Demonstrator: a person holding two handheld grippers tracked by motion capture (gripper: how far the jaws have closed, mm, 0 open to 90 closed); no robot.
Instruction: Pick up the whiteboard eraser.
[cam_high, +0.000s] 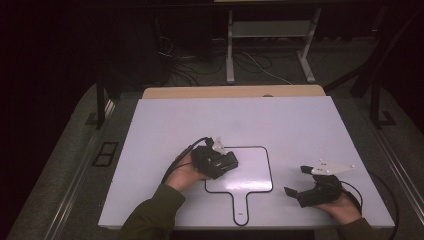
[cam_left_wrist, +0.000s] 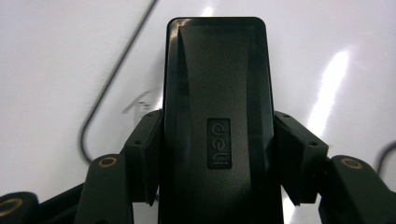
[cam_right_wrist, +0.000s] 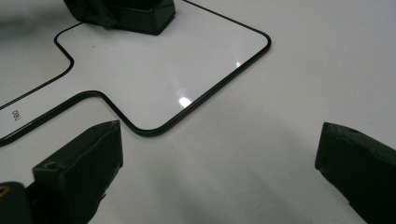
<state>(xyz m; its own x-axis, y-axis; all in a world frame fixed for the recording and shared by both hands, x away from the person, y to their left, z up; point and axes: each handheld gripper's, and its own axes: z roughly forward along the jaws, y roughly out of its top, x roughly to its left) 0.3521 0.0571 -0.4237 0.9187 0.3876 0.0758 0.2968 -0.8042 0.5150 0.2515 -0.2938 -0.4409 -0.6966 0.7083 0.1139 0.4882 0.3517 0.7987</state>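
A small white board (cam_high: 252, 176) with a black rim and a short handle lies flat on the white table (cam_high: 300, 125). My left gripper (cam_high: 222, 161) rests at the board's upper left corner, shut on a black block (cam_high: 229, 162). In the left gripper view the block (cam_left_wrist: 217, 93) carries a "deli" mark, and the fingers (cam_left_wrist: 144, 154) press on both its sides. My right gripper (cam_high: 295, 180) hovers to the right of the board, open and holding nothing. In the right gripper view its jaws stand wide apart around (cam_right_wrist: 219, 172), the board (cam_right_wrist: 163, 70) lies ahead, and the black block (cam_right_wrist: 140, 16) sits at the top.
A wooden strip (cam_high: 232, 92) runs along the table's far edge. Beyond it, a metal stand (cam_high: 230, 50) and cables lie on the dark floor. The person's forearms come in over the table's front edge.
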